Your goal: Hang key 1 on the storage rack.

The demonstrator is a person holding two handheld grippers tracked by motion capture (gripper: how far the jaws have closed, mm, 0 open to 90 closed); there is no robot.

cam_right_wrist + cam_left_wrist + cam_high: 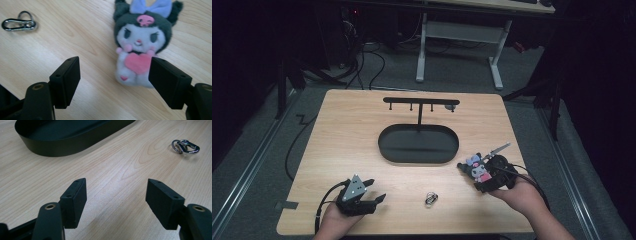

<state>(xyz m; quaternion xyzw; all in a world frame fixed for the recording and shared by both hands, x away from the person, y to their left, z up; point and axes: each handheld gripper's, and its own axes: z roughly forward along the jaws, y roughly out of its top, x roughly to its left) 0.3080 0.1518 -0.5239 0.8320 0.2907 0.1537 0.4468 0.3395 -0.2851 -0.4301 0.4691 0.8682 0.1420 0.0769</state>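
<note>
A small plush doll (480, 169) (140, 47) with a black hood, blue bow and pink heart lies face up on the wooden table at the right. My right gripper (476, 179) (115, 75) hovers just over it, open, and its pads do not touch the doll. The doll lies nearer the right-hand jaw. My left gripper (376, 191) (116, 195) rests low at the table's front left, open, with bare wood between its jaws. A silver carabiner clip with a ring (431, 198) (185, 146) (18, 22) lies on the table between the two grippers.
A black oval tray (384, 150) (62, 146) sits in the middle of the table. From its back rises a post with a black crossbar of small hooks (421, 101). A white-legged desk stands on the floor beyond the table's far edge.
</note>
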